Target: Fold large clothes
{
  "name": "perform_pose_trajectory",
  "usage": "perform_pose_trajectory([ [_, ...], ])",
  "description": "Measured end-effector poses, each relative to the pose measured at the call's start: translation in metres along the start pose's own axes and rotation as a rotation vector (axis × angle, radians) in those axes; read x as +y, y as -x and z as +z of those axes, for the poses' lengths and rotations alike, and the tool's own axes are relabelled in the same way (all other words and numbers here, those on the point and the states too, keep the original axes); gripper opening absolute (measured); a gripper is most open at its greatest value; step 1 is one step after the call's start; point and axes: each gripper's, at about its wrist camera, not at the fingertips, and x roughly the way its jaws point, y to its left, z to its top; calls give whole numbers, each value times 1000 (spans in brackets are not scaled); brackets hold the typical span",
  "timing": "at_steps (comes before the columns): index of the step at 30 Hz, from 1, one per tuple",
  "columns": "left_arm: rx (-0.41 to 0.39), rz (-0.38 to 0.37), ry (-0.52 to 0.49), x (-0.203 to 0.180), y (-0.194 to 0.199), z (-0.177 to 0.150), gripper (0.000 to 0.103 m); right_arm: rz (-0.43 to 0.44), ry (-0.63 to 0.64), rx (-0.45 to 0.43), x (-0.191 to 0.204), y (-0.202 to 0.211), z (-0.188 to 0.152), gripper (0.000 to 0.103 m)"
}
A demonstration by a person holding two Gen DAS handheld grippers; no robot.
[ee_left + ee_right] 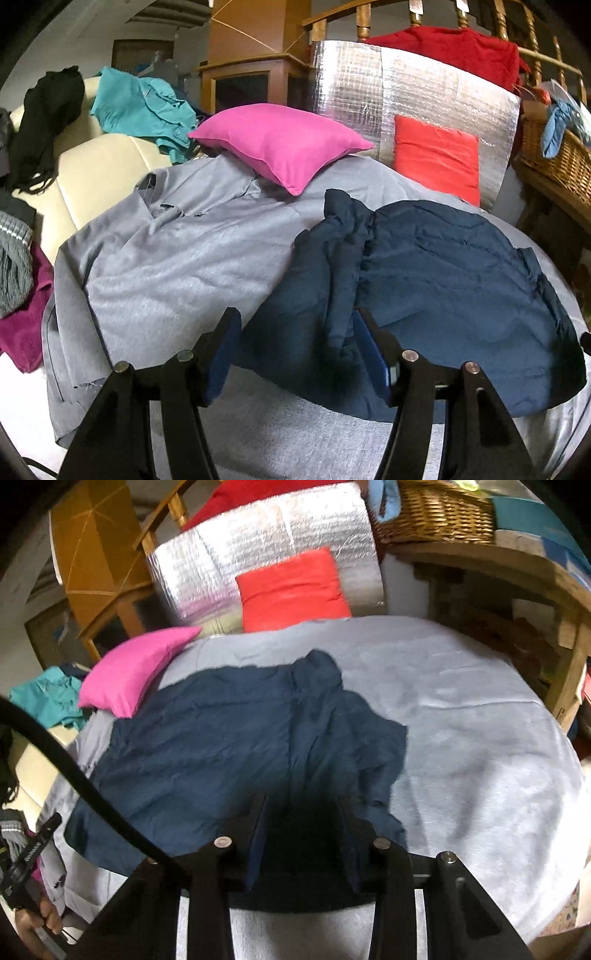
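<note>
A navy garment (424,266) lies partly folded on the grey bedspread (177,266), with a bunched ridge running down its middle. My left gripper (295,319) hovers over the garment's near left part, jaws wide apart and nothing between its pads. In the right wrist view the same navy garment (221,738) spreads out flat. My right gripper (303,803) hangs above its near edge with the fingers apart. The gap between them is in deep shadow, and I see no cloth pinched there. A hand (44,919) holding the other tool shows at the lower left.
A pink cushion (280,144) and a red cushion (437,155) rest at the bed's far end against a silver foil panel (354,85). Teal cloth (144,107) and black cloth (48,118) lie piled on a cream chair at left. A wicker basket (436,509) stands on a wooden shelf at right.
</note>
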Motion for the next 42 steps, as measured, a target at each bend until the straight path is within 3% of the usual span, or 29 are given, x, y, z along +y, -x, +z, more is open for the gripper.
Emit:
perform_pose_trajectory([
  [7, 19, 14, -39, -10, -10, 0, 64, 5, -84, 147, -15, -46, -9, 37],
  [11, 19, 26, -67, -16, -13, 0, 64, 11, -94, 138, -15, -44, -8, 37],
  [16, 30, 37, -90, -22, -19, 1, 64, 31, -91, -26, -12, -13, 2, 39],
  [19, 48, 44, -99, -26, -25, 0, 64, 44, -87, -76, -10, -9, 9, 39],
  [21, 79, 48, -112, -31, -33, -2, 64, 54, -99, -51, -11, -21, 14, 39],
  [24, 163, 68, -145, -39, -54, -8, 66, 81, -159, 60, -20, -51, 16, 40],
  [26, 170, 81, -160, -42, -59, -11, 67, 79, -187, 131, -25, -72, 17, 40],
  [29, 176, 91, -188, -44, -61, -14, 68, 81, -194, 127, -26, -72, 19, 40],
  [33, 172, 52, -139, -36, -53, -9, 68, 100, -194, 81, -26, -55, 19, 40],
  [38, 85, 58, -136, -38, -37, -3, 68, 141, -175, -1, -24, -31, 22, 39],
  [40, 58, 57, -146, -41, -32, -3, 68, 145, -158, 10, -19, -32, 23, 44],
  [42, 92, 54, -163, -45, -39, -6, 70, 117, -144, 72, -15, -44, 20, 45],
])
